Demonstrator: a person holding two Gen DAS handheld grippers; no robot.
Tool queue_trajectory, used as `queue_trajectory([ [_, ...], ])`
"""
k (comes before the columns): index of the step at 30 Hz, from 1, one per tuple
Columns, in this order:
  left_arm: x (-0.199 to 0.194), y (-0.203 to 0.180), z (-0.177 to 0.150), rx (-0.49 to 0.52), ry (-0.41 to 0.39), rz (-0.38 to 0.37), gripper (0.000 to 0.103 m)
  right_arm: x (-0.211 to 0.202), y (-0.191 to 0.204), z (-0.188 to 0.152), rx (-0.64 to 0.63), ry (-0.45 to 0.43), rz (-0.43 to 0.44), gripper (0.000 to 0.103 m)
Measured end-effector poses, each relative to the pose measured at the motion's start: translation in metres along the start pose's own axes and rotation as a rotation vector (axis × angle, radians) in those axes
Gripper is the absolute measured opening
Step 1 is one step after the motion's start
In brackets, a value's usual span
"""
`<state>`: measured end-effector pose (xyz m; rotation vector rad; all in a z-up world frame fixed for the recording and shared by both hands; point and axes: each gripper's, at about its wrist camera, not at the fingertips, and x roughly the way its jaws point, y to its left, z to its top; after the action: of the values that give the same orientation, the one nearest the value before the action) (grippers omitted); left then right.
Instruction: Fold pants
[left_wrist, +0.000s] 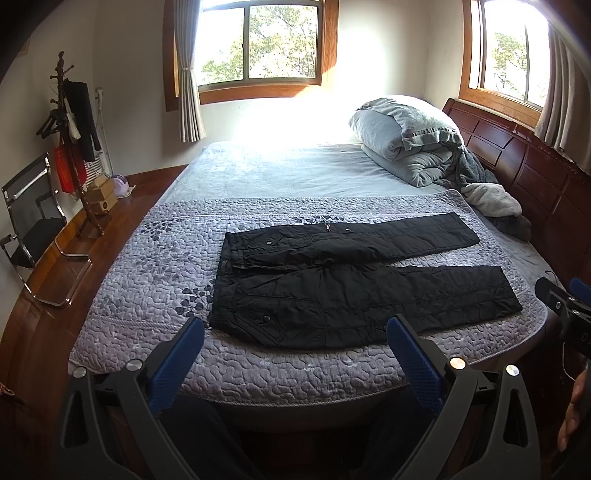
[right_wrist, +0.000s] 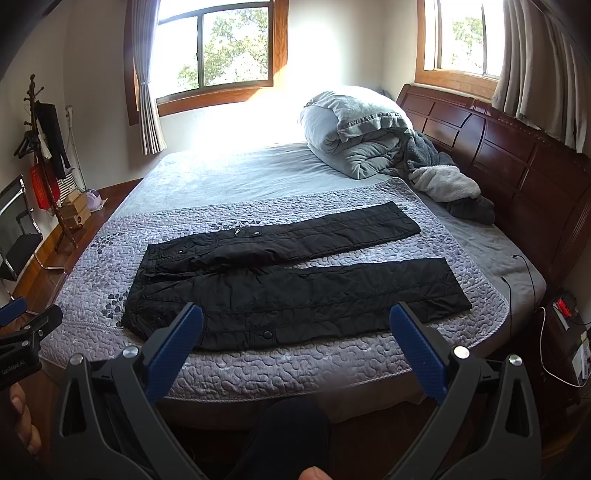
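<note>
Black quilted pants (left_wrist: 351, 280) lie flat on the bed, waistband to the left, both legs spread apart toward the right. They also show in the right wrist view (right_wrist: 295, 277). My left gripper (left_wrist: 295, 328) is open and empty, held above the near bed edge just in front of the pants' near hip. My right gripper (right_wrist: 295, 317) is open and empty, held in front of the near leg. Each gripper's tip shows at the side of the other's view.
The pants rest on a lilac quilted cover (left_wrist: 155, 266) over a grey sheet. A folded grey duvet (left_wrist: 406, 136) and loose clothes (left_wrist: 491, 199) lie by the wooden headboard (left_wrist: 535, 177). A coat rack (left_wrist: 74, 140) and chair (left_wrist: 29, 221) stand left. Cables (right_wrist: 524, 280) hang at right.
</note>
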<state>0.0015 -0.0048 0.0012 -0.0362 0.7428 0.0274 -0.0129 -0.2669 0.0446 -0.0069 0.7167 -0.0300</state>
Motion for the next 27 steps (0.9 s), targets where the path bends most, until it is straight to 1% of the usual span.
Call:
queue_trajectory([
  [27, -0.0003, -0.0012, -0.001, 0.002, 0.0, 0.007, 0.1, 0.0016, 0.0005, -0.0006, 0.002, 0.003, -0.001, 0.101],
])
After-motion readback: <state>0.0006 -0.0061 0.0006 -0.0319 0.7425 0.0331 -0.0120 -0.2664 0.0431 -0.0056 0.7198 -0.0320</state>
